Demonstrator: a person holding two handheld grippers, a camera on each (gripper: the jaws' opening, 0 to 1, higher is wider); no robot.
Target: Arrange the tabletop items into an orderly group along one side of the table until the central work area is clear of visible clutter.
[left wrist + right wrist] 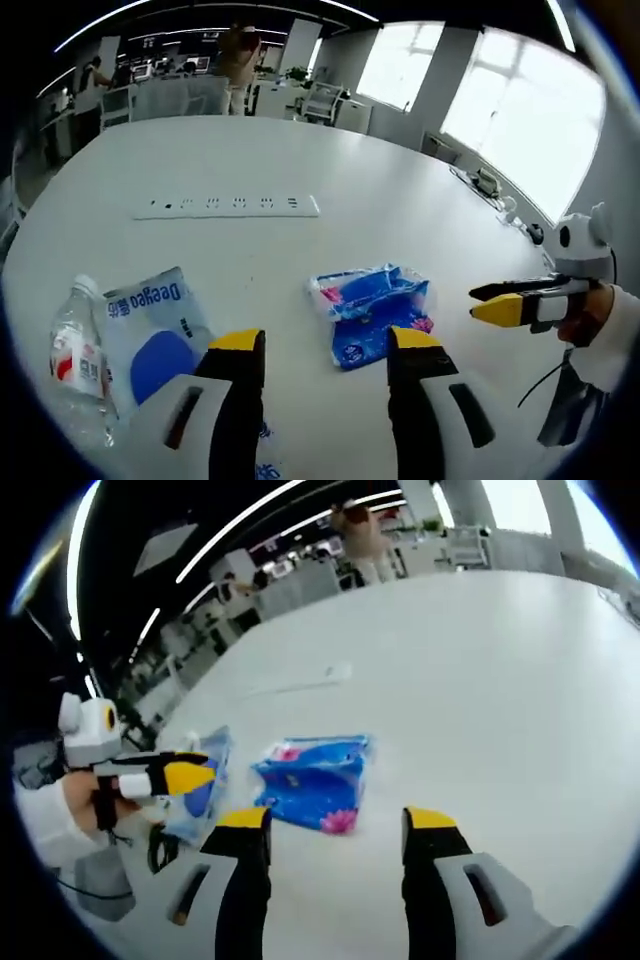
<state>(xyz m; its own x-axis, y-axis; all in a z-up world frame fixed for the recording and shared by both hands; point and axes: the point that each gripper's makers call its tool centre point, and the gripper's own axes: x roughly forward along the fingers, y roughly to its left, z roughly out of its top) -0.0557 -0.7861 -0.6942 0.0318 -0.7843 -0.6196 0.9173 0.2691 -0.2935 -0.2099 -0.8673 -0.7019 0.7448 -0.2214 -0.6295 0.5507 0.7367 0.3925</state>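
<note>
Big white desk [400,210], round-edged, takes up most of both views. Task looks barely started: items sit loose across the lower middle of the frame, nothing lined up along an edge yet.

Power strip [228,207] lies flat at centre-left of the left gripper view, well apart from the rest; in the right gripper view it's a small pale bar at upper centre.

White-and-blue pouch [150,335] at lower left of the left gripper view, partly under that gripper's left jaw. Blue tissue pack [373,312] at lower centre, just above the gap between the jaws, slightly toward the right jaw. Clear water bottle [72,355] at far lower left, lying just beside the pouch; can't tell if they touch.

Left gripper [325,350]: jaws wide apart, holding nothing. Pouch is nearest to it.

Right gripper [338,830]: jaws also wide apart, holding nothing. In its own view the tissue pack [315,780] sits just above the gap, toward the left jaw, not between the tips yet. From the left gripper view it enters at right edge, jaws seen side-on and nearly together in that angle.

Left to do, by my read: all four items need moving to one side.
</note>
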